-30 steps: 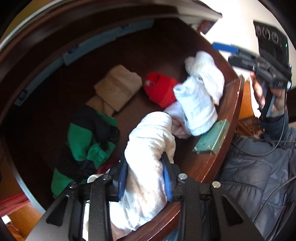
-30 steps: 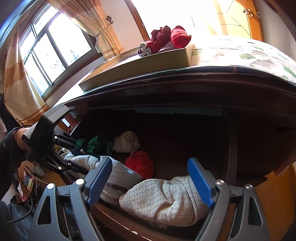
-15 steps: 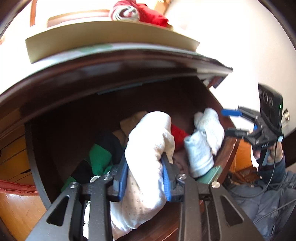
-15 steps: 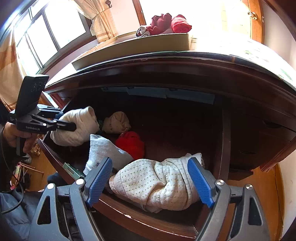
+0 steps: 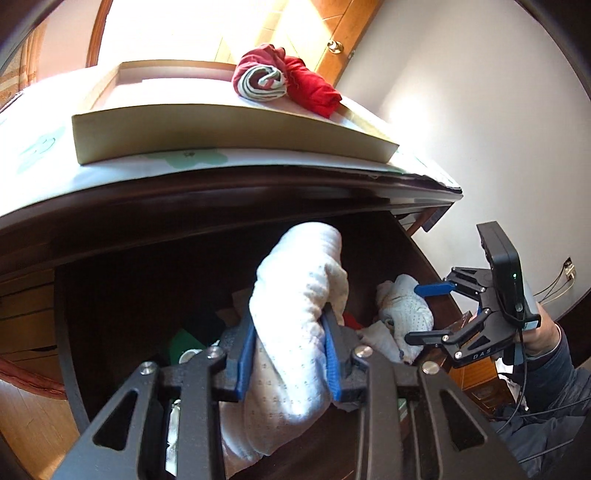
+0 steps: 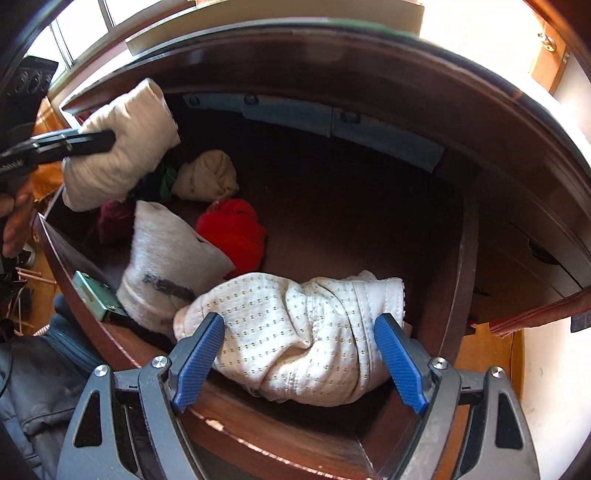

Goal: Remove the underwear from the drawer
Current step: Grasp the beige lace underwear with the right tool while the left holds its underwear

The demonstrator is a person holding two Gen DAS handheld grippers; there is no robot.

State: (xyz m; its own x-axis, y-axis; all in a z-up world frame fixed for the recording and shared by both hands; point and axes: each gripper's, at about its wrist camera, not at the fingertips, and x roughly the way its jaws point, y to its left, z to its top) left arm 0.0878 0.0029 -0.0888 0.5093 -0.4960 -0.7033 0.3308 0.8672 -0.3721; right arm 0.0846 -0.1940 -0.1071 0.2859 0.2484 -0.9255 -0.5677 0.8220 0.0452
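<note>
Sunlit white wall, wooden door, wood floor.

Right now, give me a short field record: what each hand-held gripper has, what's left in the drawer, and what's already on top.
left hand-held gripper: shut on a white dotted rolled garment, lifted above the drawer
right hand-held gripper: open, pads either side of a cream dotted bundle at the dark wooden drawer front, not pressing
still in drawer: red bundle, grey piece, beige roll
on top: shallow cardboard tray with dark red and striped rolls
</note>
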